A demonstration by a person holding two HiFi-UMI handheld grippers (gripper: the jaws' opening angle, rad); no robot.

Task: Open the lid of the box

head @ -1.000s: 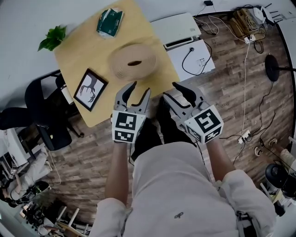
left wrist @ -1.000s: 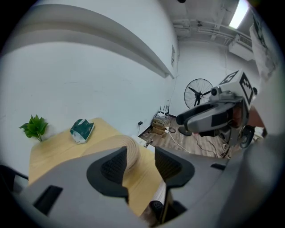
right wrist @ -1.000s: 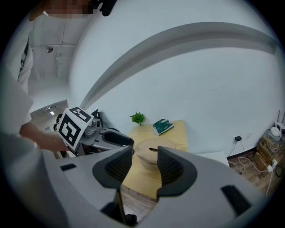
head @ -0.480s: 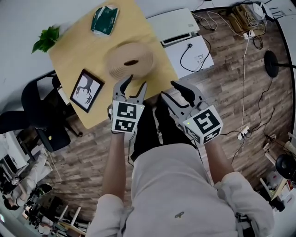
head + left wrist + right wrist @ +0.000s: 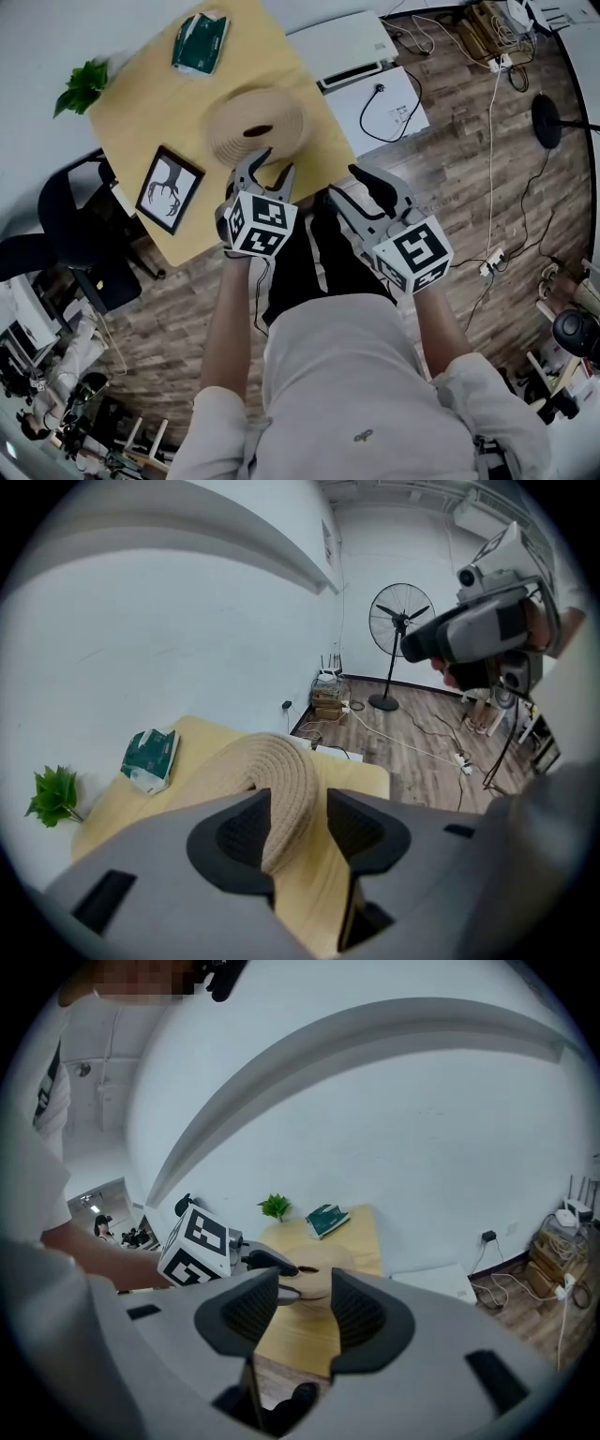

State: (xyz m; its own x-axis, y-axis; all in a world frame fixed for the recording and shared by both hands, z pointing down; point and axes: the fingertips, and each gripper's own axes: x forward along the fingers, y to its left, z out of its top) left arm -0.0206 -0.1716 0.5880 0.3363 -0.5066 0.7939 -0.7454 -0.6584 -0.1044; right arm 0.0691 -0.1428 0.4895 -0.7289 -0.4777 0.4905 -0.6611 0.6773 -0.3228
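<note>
A round tan woven box (image 5: 255,125) with a slot in its lid sits on the yellow table (image 5: 141,122). My left gripper (image 5: 269,167) is at the box's near edge, rolled to one side. In the left gripper view the lid's rim (image 5: 277,771) lies between the wide-apart jaws of my left gripper (image 5: 298,822), and a gap shows at the right pad. My right gripper (image 5: 356,187) stands open off the table's near corner, above the person's legs, with nothing in it. The right gripper view shows the box (image 5: 309,1276) and the left gripper (image 5: 281,1267) beyond my right gripper (image 5: 305,1302).
On the table lie a green tissue pack (image 5: 199,42), a small plant (image 5: 82,84) and a framed picture (image 5: 169,189). White flat boxes (image 5: 380,103) and cables lie on the wood floor to the right. A dark chair (image 5: 75,225) stands left of the table.
My left gripper has moved forward to the box's near rim and rolled, so its marker cube now faces differently. The right gripper has barely moved.
</note>
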